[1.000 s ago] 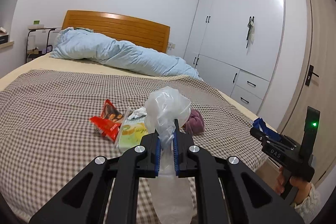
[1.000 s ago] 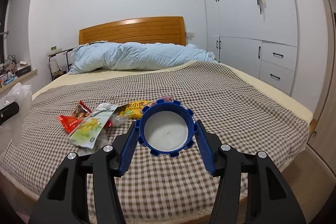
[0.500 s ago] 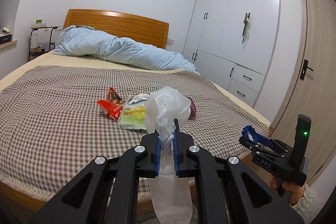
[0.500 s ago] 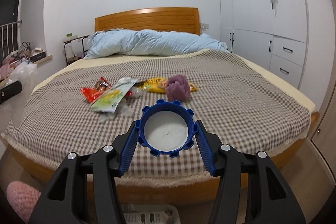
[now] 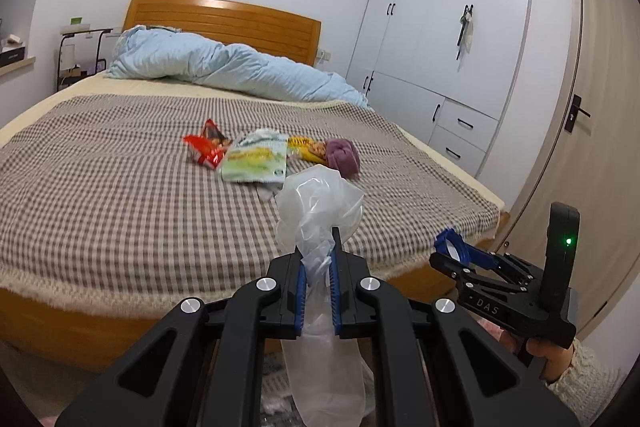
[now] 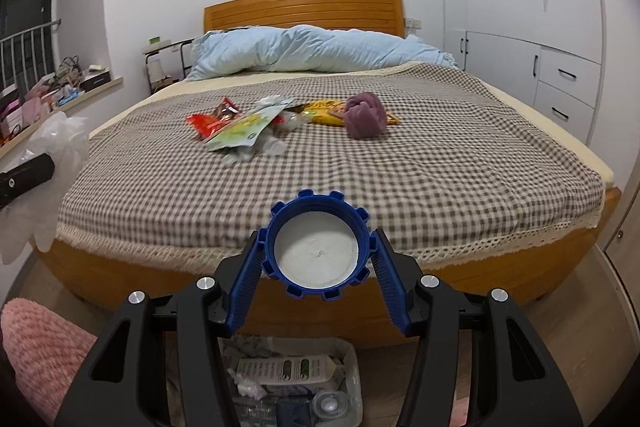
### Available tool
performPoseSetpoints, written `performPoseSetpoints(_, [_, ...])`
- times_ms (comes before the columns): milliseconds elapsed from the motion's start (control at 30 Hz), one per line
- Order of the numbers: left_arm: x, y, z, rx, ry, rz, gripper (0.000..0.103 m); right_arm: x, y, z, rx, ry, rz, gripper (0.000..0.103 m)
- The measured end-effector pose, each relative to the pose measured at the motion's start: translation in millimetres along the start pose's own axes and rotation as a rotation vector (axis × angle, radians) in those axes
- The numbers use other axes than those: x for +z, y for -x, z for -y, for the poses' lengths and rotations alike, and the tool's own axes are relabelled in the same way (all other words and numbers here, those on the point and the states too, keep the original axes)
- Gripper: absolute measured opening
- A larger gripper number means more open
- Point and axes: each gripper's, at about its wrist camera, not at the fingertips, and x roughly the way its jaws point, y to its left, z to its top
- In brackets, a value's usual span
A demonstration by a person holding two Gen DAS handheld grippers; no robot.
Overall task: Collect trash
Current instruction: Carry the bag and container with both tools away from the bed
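Both of your grippers have drawn back from the bed (image 6: 520, 163) since a second ago: the mattress, which filled the lower part of both views, now ends at its wooden foot rail with floor showing below. Your left gripper (image 5: 318, 281) has its fingers pinched almost together on a clear plastic bag (image 5: 320, 211), which bunches up above the pads and hangs down below them. Your right gripper (image 6: 318, 259) holds a blue ridged cap (image 6: 318, 247) between half-spread fingers, white inner face toward the camera.

The remaining trash lies mid-bed, well back from every edge: a red wrapper (image 6: 210, 121), a green and white pouch (image 6: 242, 131), a yellow packet (image 6: 326, 117) and a purple wad (image 6: 366, 115), all bunched close. Checked blanket (image 5: 100, 195) lies bare between them and the foot of the bed.

Only the right wrist view shows a clear bin (image 6: 300, 383) on the floor directly under the cap, already holding packaging, and something pink and fuzzy (image 6: 36, 347) at lower left. Only the left wrist view shows the door (image 5: 600, 147), your hand (image 5: 548, 361) on the right gripper's handle, and the wardrobe (image 5: 460, 27) beside the bed.
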Motion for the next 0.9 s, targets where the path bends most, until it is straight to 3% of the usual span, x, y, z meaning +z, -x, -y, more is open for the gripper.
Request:
performPoseSetpoints(267, [-20,14,3,0.009,0.011,-0.019,0.007,-14,7,-8,0.03,0.012,-0.021,0.053])
performPoseSetpoints(567, [-34,27,-10,0.097,0.089,0.011,0.007,-17,-18,-24,0.122,0.065,-0.073,0.053])
performPoseSetpoints(900, [-47,19,-22,0.129,0.09,-0.051,0.007,-37,-33,-43,0.173,0.018,-0.116,0.053])
